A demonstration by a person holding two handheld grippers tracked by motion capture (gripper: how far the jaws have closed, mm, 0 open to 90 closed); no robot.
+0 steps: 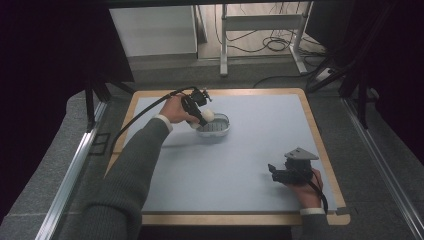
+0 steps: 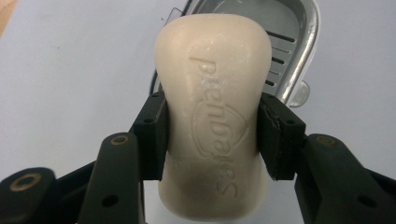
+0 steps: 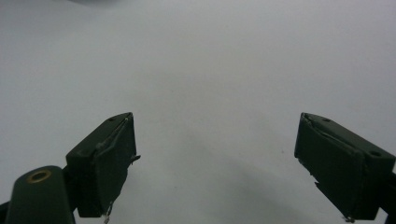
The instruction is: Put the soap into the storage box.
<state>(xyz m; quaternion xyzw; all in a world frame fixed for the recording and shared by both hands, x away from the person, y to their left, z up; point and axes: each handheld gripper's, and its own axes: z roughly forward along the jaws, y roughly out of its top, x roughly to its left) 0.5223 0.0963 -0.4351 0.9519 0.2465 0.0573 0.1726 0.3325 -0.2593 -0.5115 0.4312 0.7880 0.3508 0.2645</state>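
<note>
Between the two black jaws of the left gripper [image 2: 212, 135] sits a cream bar of soap [image 2: 215, 116], clamped at its waist. Letters pressed into its face read "Safeguard", seen upside down, over a shield outline. In the high view the soap [image 1: 207, 115] hangs just above the near-left rim of a clear soap dish [image 1: 215, 126] with a slotted floor; whether it touches the dish cannot be told. The right gripper [image 3: 215, 163] has its jaws wide apart over bare mat, and it sits near the table's front right corner [image 1: 272, 170]. The table [image 1: 320, 150] has a pale wood edge under a light blue mat [image 1: 260, 135]. Beyond lie grey carpet, a white cabinet [image 1: 152, 30], metal frame legs and black cables.
</note>
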